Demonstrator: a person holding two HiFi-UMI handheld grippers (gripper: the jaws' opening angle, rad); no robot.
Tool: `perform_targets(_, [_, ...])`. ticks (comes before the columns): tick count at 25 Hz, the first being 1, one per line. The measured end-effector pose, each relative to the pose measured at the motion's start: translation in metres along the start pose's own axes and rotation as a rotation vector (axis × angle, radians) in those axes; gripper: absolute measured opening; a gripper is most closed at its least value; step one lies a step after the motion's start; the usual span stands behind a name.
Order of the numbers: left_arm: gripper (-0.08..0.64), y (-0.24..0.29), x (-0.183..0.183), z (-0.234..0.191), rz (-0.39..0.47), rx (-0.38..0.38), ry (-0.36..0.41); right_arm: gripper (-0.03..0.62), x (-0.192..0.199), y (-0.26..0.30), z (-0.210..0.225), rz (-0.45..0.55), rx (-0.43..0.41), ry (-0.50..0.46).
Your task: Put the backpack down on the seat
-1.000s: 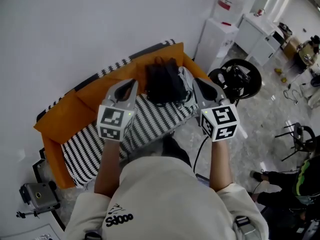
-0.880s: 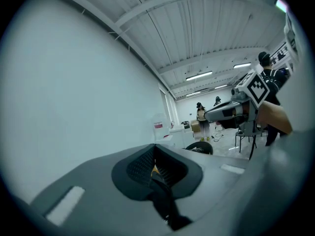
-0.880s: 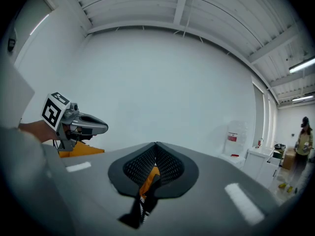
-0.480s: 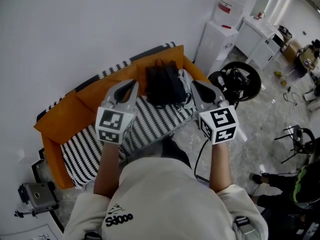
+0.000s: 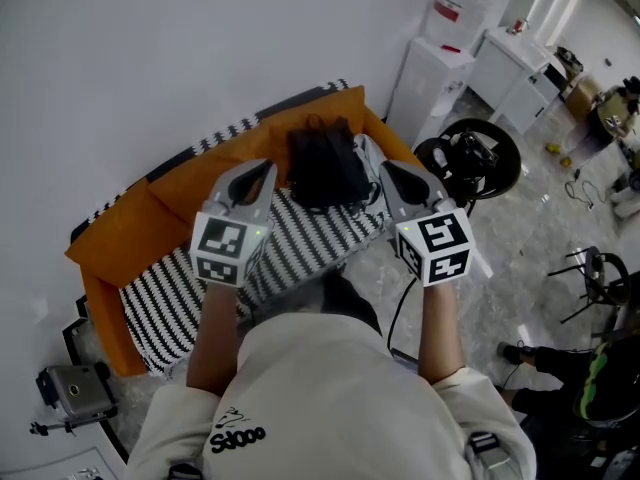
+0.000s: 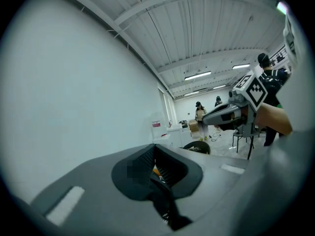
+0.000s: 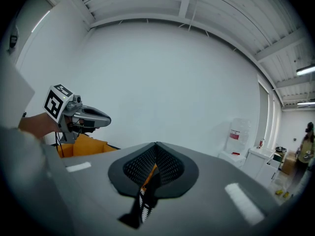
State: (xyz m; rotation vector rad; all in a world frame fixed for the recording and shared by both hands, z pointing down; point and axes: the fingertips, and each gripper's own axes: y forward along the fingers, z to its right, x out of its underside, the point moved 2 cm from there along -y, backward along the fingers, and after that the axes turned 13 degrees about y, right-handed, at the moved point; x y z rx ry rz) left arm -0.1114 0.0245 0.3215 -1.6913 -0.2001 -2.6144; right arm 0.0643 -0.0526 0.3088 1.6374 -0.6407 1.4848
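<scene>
The black backpack (image 5: 322, 163) sits on the striped seat (image 5: 300, 243) of the sofa and seems to lean on the orange backrest (image 5: 195, 183) (its lower part is hidden). Left gripper (image 5: 264, 168) and right gripper (image 5: 388, 169) hover at each side of it, apart from it, both w/ jaws fully closed on nothing.

Backpack (image 5: 325, 163) sits ahead of and below the jaws, in between the left gripper (image 5: 263, 171) and right gripper (image 5: 388, 171), so that lane's blocked. Sofa back (image 5: 200, 173) and wall (image 5: 150, 58) close it off behind. Bare seat (image 5: 170, 293) lies left of the left jaws. Wheel (image 5: 470, 156) and cooler (image 5: 430, 83) crowd right of the right jaws.
</scene>
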Motion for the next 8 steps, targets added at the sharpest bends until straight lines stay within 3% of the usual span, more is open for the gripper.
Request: perform_targets(8, [0.011,0.0019,0.0033,-0.0032,-0.012,0.002,-0.005,0.002,0.0028,0.0027,0.0010,-0.012,-0.008,-0.005])
